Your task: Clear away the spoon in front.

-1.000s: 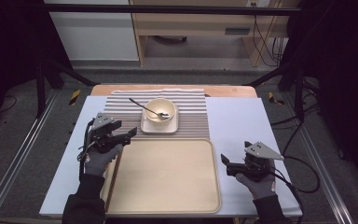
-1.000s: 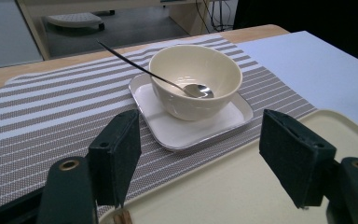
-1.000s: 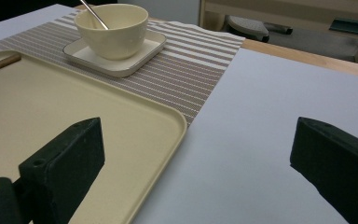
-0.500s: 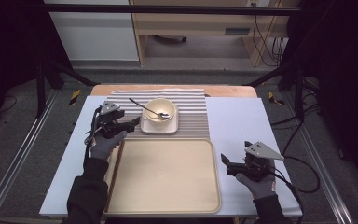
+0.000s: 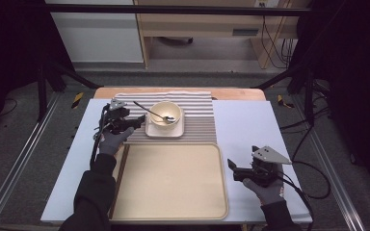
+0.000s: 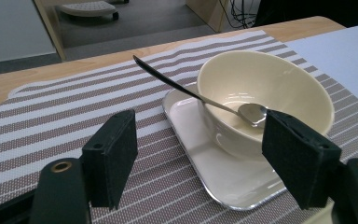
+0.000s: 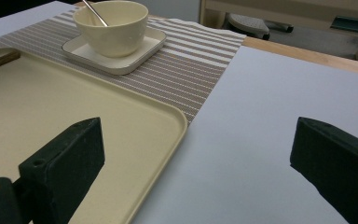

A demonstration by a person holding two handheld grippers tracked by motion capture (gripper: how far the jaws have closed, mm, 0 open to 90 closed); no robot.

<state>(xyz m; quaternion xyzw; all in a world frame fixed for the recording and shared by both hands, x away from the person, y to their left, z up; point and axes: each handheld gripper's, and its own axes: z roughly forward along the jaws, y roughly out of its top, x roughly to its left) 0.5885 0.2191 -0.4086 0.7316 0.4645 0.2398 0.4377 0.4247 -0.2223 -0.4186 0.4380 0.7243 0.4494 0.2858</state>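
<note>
Black-jawed and spread wide, the left claw point(image 5: 134, 123) hovers just beside a cream bowl point(image 5: 166, 113) holding a spoon point(image 5: 154, 113) on a square plate point(image 5: 164, 130) atop a striped mat point(image 5: 200, 115), while the right claw point(image 5: 232, 168), equally agape, rests beside the empty tray point(image 5: 171, 180) on the bench point(image 5: 243, 122).

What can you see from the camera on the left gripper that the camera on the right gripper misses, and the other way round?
The left gripper view looks into the bowl, where the spoon's head rests, with its handle sticking out over the rim. The right gripper view takes in the big tray and the bare tabletop beside it. Both show the bowl on its small square plate, the striped mat, and a pair of open jaws.
</note>
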